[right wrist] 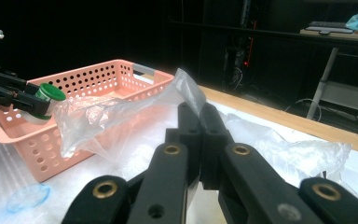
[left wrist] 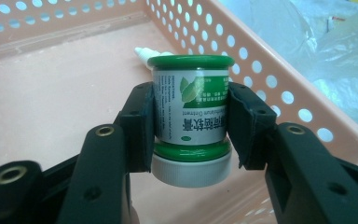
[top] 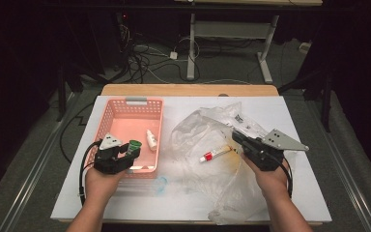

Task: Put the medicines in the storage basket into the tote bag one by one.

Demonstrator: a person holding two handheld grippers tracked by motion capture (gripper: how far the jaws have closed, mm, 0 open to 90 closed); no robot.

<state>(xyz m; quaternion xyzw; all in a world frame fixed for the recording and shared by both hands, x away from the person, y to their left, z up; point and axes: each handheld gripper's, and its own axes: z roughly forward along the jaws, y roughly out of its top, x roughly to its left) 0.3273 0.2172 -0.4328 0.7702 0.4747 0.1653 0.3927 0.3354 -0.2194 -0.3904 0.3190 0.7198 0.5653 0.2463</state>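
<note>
Pink perforated plastic basket (top: 125,108) sits on the left of the white table (top: 280,111) in the high view; the left gripper (top: 131,151) holds a small green-capped ointment jar (top: 135,145) over the basket's near right corner, just short of a small white dropper bottle (top: 151,139) lying inside. Risk here: the jar hangs close to the basket's right wall, so a release now could clip the rim and send it out onto the table. The right gripper (top: 235,137) pinches the crumpled clear plastic bag (top: 207,125), with a red-capped white tube (top: 214,154) lying in or on the bag beside it; if that hand lifts or tugs, the tube likely slides or rolls out. Left gripper view: jaws partly closed, pads pressing both sides of the jar (left wrist: 191,109). It's a short cylinder with a white label, green leaf print, green bands top and bottom, and a wider white ribbed lid at the lower end, so it looks to be held upside down. Smooth round label under flat pads means it could twist or slip down if the grip eases, and it may land on the dropper bottle (left wrist: 144,53) just behind. Right gripper view: jaws fully shut on a raised fold of the bag (right wrist: 186,91), film stretched toward the basket (right wrist: 98,79). Thin slick film could tear or pull free. The jar (right wrist: 46,100) shows at left in the left gripper (right wrist: 37,108), above the basket's near edge, apart from the bag.
</note>
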